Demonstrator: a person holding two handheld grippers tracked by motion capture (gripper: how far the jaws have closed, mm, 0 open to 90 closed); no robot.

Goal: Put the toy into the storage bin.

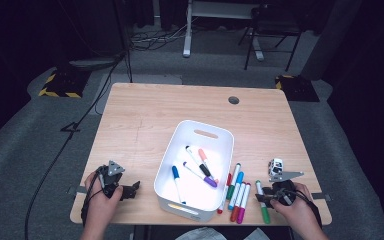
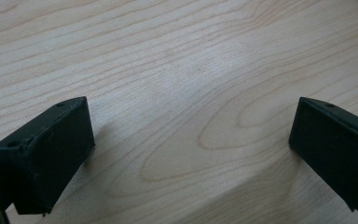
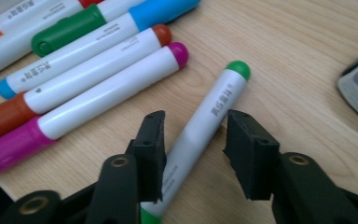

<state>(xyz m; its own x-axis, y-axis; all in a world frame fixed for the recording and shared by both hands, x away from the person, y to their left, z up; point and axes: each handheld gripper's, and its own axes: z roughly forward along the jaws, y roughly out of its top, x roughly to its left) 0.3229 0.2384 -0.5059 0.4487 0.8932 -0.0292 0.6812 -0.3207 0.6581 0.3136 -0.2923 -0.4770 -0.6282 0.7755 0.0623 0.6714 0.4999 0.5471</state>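
The left gripper [image 1: 130,190] rests on the table [image 1: 140,115] left of the white bin [image 1: 180,197], jaws spread wide over bare wood. Right of the bin, the right gripper [image 3: 193,135] straddles the green marker [image 3: 209,116] lying on the table; its jaws stand apart with a gap on one side, not pinching.

Bin [image 1: 180,145] mid-table [image 1: 145,115], markers [image 1: 236,192] just right of it, four more inside.
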